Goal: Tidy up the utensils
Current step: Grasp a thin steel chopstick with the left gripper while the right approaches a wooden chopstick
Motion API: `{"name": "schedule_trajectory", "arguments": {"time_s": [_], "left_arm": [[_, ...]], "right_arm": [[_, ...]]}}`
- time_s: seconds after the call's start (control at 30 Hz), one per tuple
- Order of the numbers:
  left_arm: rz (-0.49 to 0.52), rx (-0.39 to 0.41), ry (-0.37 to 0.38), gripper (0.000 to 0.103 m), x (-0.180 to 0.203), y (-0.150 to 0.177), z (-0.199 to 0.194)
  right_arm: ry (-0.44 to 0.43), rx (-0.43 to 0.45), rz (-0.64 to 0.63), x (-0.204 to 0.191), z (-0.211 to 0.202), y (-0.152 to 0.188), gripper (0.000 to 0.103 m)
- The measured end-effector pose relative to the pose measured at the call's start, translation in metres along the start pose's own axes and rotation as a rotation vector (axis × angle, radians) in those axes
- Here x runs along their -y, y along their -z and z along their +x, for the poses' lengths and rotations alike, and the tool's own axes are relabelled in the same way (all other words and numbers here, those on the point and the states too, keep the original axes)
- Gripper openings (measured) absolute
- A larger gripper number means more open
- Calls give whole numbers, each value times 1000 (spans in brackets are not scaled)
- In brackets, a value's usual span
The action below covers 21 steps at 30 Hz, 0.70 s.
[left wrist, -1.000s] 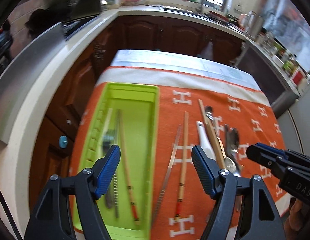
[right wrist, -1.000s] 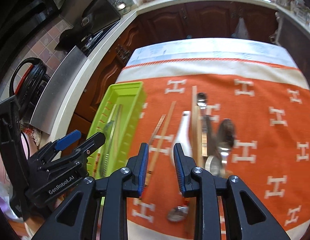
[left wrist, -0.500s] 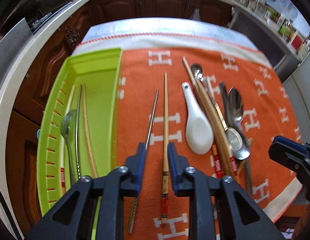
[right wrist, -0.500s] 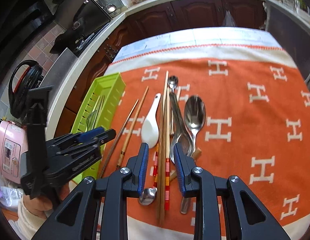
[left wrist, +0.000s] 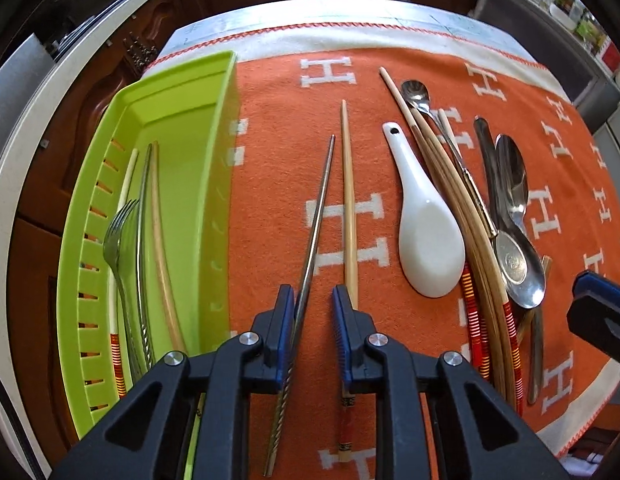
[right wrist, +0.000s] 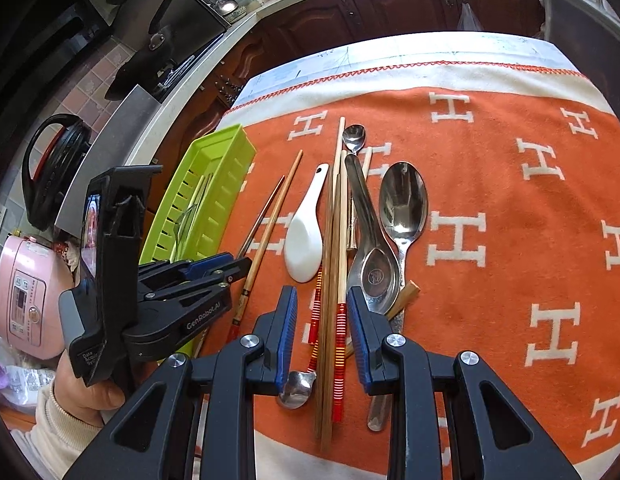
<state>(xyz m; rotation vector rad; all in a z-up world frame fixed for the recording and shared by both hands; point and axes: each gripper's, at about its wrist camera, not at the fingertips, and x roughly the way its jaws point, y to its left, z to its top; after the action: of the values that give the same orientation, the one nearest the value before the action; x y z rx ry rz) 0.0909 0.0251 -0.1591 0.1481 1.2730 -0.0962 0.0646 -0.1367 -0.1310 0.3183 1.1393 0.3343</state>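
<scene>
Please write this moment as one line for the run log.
left gripper: fingers narrow around metal chopstick | right gripper: over striped chopsticks | tray: fork inside

Both views bright, even daylight; colours saturated on the orange woollen cloth with white H pattern (left wrist: 286, 128). Light seems to come from the far side: pale far edge of the surface nearly washed out. Shadows soft, short. Glare on the glossy white ceramic soup spoon (left wrist: 428, 236), the large polished steel spoon (right wrist: 402, 200) and the steel chopstick (left wrist: 320, 204). Lime-green plastic tray (left wrist: 226, 128) glows, near wall semi-translucent w/ light thru it. Strong fisheye: straight edges bow, corners vignette to black. Centre sharp; rim detail smeared, esp. the dark wood cabinets (right wrist: 390, 0). No motion blur seen.
</scene>
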Motion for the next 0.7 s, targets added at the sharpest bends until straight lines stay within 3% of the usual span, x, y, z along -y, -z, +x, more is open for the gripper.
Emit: {"name": "schedule_trajectory", "arguments": {"time_s": [0.13, 0.17, 0.2, 0.3, 0.53, 0.7], "left_arm": [[3, -14, 6, 15, 0, -3, 1], [-3, -22, 17, 6, -1, -3, 0], [-12, -35, 40, 4, 1, -6, 1], [-36, -45, 78, 4, 3, -4, 0], [-18, 6, 25, 5, 14, 3, -4], [-89, 23, 106, 3, 1, 15, -7]], "right_arm": [[-3, -2, 9, 2, 3, 0, 26], [-4, -2, 10, 3, 2, 0, 26], [-5, -4, 11, 4, 3, 0, 26], [-6, -10, 9, 2, 7, -1, 26], [-8, -31, -16, -7, 14, 1, 26], [-9, -52, -24, -12, 21, 2, 26]]}}
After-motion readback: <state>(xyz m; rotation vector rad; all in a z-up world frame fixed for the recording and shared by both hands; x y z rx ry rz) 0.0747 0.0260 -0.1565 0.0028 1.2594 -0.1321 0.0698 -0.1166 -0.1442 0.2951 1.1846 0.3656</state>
